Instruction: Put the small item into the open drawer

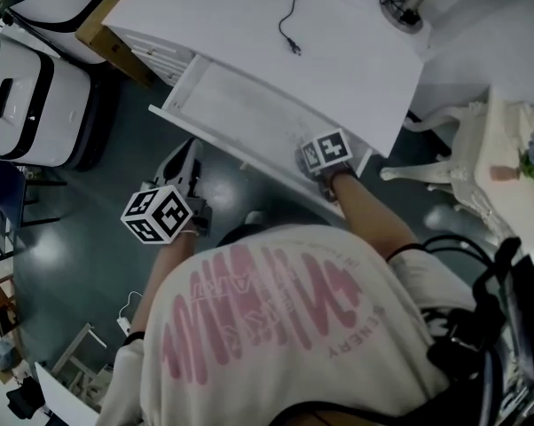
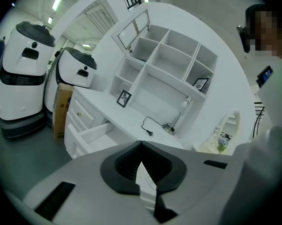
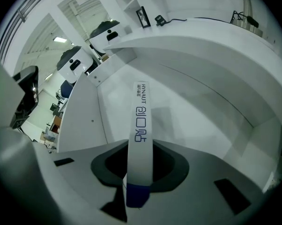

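Box, long, narrow and white with a blue near end and dark print along its face, sits clamped between the jaws of the right claw, which presses on it from both sides. The box points away from the claw and down into the open drawer; its far end hangs over the drawer's bare white floor, and whether it touches that floor cannot be told. In the head view the right claw's marker cube is at the drawer's front rim, with the person's forearm reaching down to it.

The drawer is pulled out from under the white surface, where a black cable and a round lamp base lie near the back. The left claw hangs apart from the drawer, over the dark floor, its jaw tips clenched together; a pale sliver shows in the slit behind them, and what it is cannot be made out. Beyond it stand a white shelf unit above the surface and two white robots.
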A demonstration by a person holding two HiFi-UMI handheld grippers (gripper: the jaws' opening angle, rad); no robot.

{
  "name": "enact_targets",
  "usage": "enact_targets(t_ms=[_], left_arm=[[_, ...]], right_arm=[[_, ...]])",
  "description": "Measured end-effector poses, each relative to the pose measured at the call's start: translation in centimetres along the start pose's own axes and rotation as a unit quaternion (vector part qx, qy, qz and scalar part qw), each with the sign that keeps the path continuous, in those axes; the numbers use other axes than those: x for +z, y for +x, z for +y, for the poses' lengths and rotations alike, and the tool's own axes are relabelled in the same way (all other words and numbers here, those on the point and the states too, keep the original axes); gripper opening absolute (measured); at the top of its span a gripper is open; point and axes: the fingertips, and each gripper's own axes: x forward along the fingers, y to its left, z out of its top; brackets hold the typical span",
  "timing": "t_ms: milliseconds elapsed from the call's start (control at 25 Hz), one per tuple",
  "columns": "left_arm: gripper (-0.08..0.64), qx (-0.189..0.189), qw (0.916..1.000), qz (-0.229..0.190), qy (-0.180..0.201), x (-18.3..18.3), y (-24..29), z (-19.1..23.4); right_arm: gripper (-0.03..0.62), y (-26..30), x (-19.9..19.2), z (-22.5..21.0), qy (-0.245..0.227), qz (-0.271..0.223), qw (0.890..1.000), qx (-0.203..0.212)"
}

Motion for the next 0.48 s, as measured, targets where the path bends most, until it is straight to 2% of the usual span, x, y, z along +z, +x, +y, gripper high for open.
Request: enact_targets(t_ms=[240, 480], left_arm=[[0.029, 0.022, 0.9997, -0.003, -0.004, -1.0, -1.6, 0.4], [0.029, 0.032, 0.9994, -0.004, -0.013, -1.9, -2.2, 0.2]], right_arm=[[0.101, 0.5, 0.5, 0.3, -0.018, -0.005, 1.0, -0.003], [0.167, 0.9, 0.3, -0.5, -0.028, -0.006, 1.0, -0.011]])
